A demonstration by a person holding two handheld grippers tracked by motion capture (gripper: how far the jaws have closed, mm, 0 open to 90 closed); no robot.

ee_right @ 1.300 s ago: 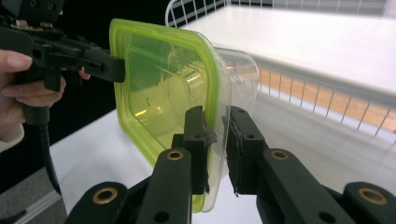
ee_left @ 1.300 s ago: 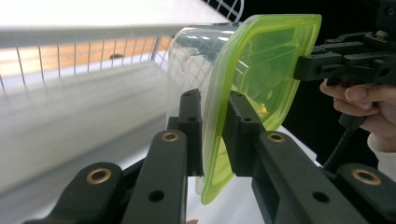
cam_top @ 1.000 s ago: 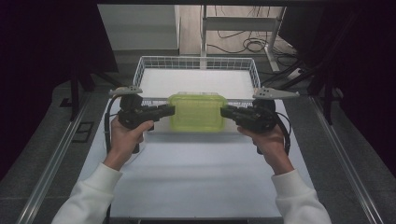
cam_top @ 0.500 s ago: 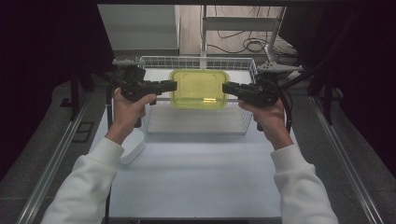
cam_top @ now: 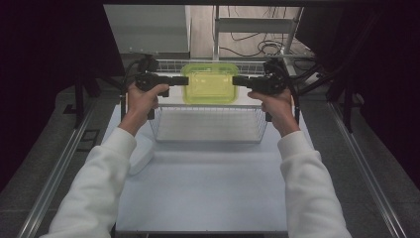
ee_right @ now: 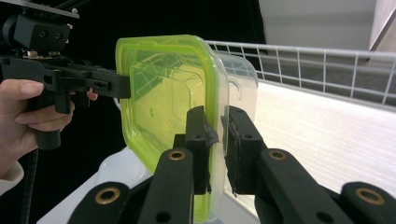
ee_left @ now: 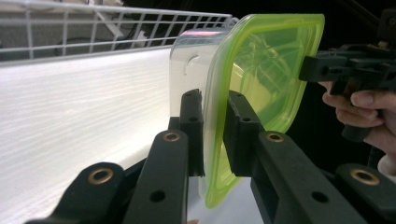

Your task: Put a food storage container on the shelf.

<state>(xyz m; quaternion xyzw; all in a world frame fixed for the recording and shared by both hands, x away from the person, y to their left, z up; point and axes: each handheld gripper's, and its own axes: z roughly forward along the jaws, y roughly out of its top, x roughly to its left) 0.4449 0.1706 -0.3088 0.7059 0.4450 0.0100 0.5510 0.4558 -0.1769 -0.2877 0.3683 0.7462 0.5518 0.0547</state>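
Container (cam_top: pixel 210 83) carried farther over basket (cam_top: pixel 208 124), higher.

Between the matt black plastic jaws of each hand-held gripper (ee_left: pixel 215 135), the container (ee_left: pixel 194 74) is clear glossy plastic; its lid (cam_top: pixel 210 83) is translucent lime-green. Beyond, the basket (cam_top: pixel 208 136) is white-coated wire.

Container's (ee_left: pixel 233 93) lower corner cut off
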